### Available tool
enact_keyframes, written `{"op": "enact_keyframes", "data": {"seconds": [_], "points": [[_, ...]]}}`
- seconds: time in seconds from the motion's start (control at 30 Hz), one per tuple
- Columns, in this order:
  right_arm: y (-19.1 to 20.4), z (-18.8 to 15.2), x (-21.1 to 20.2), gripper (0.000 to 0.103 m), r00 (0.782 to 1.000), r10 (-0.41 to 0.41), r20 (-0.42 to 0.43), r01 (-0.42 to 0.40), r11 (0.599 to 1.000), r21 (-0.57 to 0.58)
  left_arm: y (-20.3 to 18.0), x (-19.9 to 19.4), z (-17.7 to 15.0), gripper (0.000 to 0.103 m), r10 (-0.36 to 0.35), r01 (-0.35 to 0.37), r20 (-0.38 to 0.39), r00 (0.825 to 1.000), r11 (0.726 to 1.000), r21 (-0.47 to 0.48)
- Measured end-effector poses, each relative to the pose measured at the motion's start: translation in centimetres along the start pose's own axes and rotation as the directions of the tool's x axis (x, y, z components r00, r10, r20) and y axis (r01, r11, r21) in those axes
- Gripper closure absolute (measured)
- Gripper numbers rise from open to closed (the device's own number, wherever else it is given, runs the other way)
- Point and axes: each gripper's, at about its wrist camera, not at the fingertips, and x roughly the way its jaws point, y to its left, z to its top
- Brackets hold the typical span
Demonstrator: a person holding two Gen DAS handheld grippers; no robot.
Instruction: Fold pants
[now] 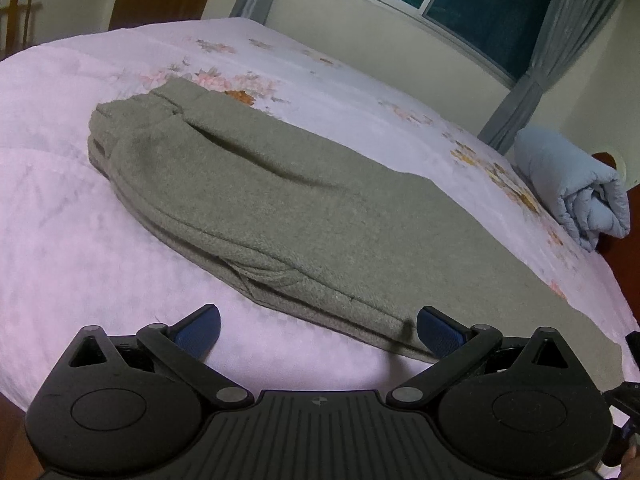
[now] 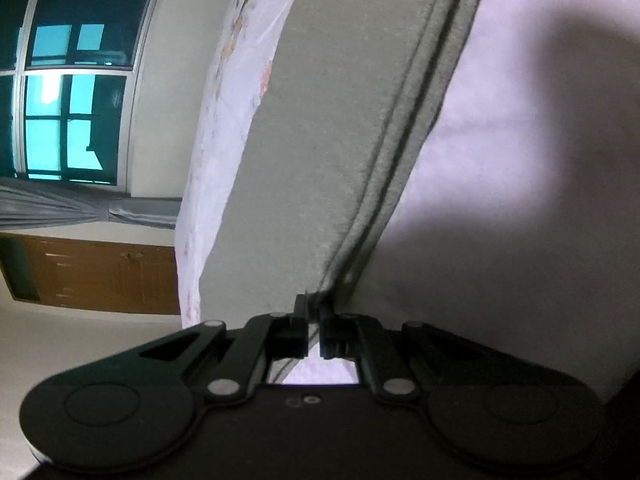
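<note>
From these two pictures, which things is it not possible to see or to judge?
- Left wrist view: the near end of the pants is cut off at the right edge, behind the open left tool.
- Right wrist view: the right tool is shut on the pants' edge; how many layers it pinches is hidden by its fingers.
- Right wrist view: the bed sheet on the right lies in dark shadow.
- Left wrist view: the blue blanket is partly cut off.

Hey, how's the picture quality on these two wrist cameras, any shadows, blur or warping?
Left wrist view: fisheye bows the pink floral bedspread; grey-green knit pants look soft, evenly lit. Right wrist view: rolled sideways, a broad dark shadow on the bedspread, the shut right gripper underexposed.
</note>
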Motion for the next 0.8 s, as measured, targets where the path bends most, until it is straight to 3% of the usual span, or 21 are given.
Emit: {"op": "enact_keyframes", "data": {"seconds": [0.03, 0.07, 0.13, 0.27, 0.37, 0.43, 0.47, 0.5, 0.57, 0.6, 0.63, 0.67, 0.73, 0.8], "points": [[0.1, 0.1, -0.2, 0.101, 1.000, 0.002, 0.003, -0.002, 1.000, 0.013, -0.1, -0.1, 0.1, 0.000, 0.005, -0.005, 0.003, 1.000, 1.000, 0.003], [0.0, 0.3, -0.8, 0.089, 1.000, 0.009, 0.005, -0.009, 0.999, 0.037, -0.3, -0.3, 0.1, 0.000, 0.010, -0.010, 0.008, 1.000, 1.000, 0.011], [0.0, 1.1, -3.6, 0.084, 0.997, 0.042, 0.060, -0.043, 0.999, 0.027, -1.3, -0.7, 0.0, 0.000, -0.002, 0.001, 0.017, 1.000, 0.999, 0.040], [-0.8, 3.7, -8.3, 0.085, 0.975, 0.088, 0.206, -0.086, 0.996, -0.018, -6.0, -0.1, -0.3, 0.000, -0.056, 0.046, 0.057, 0.997, 0.984, 0.171], [-1.3, 5.3, -8.3, 0.086, 0.967, 0.132, 0.218, -0.133, 0.991, -0.009, -9.5, 1.3, -0.4, 0.000, -0.060, 0.036, 0.088, 0.994, 0.967, 0.251], [-1.4, 5.9, -7.4, 0.086, 0.973, 0.072, 0.219, -0.071, 0.997, -0.011, -10.7, 2.6, -0.4, 0.000, -0.021, -0.001, 0.080, 0.997, 0.962, 0.274], [-1.8, 6.1, -7.0, 0.099, 0.976, -0.012, 0.216, 0.012, 1.000, 0.000, -11.0, 3.5, -0.6, 0.000, 0.008, -0.025, 0.060, 0.998, 0.957, 0.289], [-2.7, 6.5, -6.8, 0.103, 0.978, -0.052, 0.203, 0.042, 0.998, 0.053, -11.2, 4.8, -1.0, 0.000, 0.054, -0.052, 0.002, 0.999, 0.945, 0.322], [-3.5, 6.9, -7.5, 0.103, 0.977, -0.031, 0.212, 0.011, 0.995, 0.094, -11.9, 5.3, -2.0, 0.000, 0.083, -0.074, -0.005, 0.997, 0.906, 0.417], [-3.4, 6.9, -9.0, 0.102, 0.968, -0.013, 0.252, -0.005, 0.998, 0.070, -11.9, 4.9, -1.9, 0.000, 0.074, -0.065, -0.004, 0.997, 0.906, 0.418], [-3.4, 6.8, -10.4, 0.082, 0.955, 0.016, 0.296, -0.031, 0.999, 0.045, -11.7, 4.3, -1.6, 0.000, 0.051, -0.044, -0.006, 0.999, 0.912, 0.407], [-3.5, 6.9, -12.3, 0.077, 0.935, 0.029, 0.352, -0.038, 0.999, 0.020, -11.5, 3.6, -1.4, 0.000, 0.034, -0.034, 0.007, 0.999, 0.918, 0.394], [-4.7, 7.9, -15.4, 0.075, 0.890, 0.004, 0.455, -0.019, 0.999, 0.028, -11.3, 2.6, -1.2, 0.000, 0.010, -0.026, 0.046, 0.999, 0.928, 0.372], [-6.8, 9.5, -17.4, 0.075, 0.852, -0.013, 0.524, -0.052, 0.993, 0.110, -11.6, 2.4, -1.0, 0.000, 0.008, -0.042, 0.092, 0.996, 0.930, 0.366]]}}
